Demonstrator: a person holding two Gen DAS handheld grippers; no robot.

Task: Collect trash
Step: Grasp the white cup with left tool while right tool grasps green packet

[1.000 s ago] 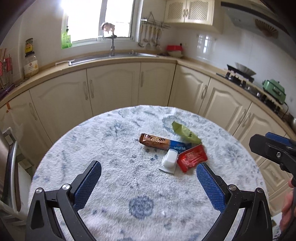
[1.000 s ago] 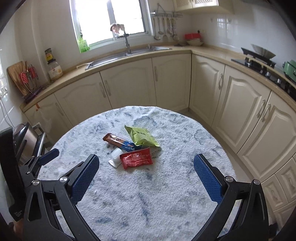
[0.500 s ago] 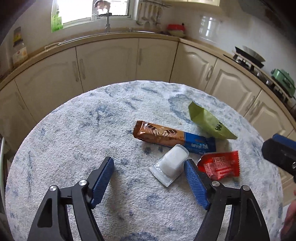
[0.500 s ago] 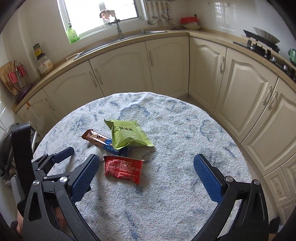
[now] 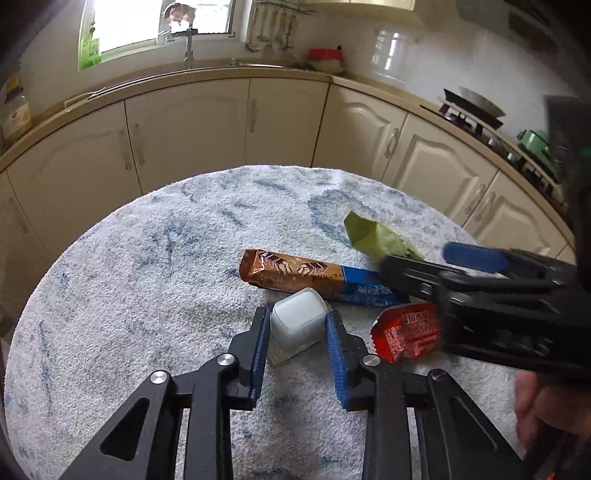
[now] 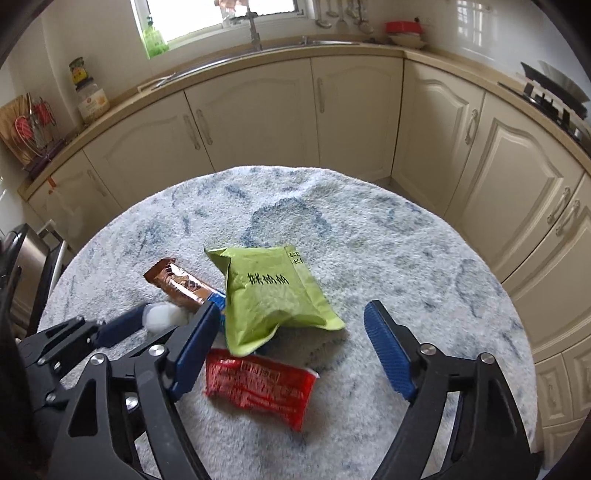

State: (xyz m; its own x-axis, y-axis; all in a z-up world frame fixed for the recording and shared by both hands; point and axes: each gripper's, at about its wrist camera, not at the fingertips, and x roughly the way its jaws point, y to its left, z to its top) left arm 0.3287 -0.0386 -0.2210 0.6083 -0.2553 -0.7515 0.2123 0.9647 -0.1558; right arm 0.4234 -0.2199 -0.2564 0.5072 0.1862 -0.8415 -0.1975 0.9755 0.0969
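Behind right gripper (image 5: 480, 280), green packet (image 5: 376, 238) half hidden, red sachet (image 5: 406, 334) edge covered

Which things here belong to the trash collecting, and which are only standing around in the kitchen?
For the job: white cup, brown bar wrapper, green packet, red sachet.

Only around: jar, green bottle, faucet, red bowl.

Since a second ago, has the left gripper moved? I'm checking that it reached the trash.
Yes. The left gripper moved forward over the table toward the brown wrapper and closed its fingers around the white cup.
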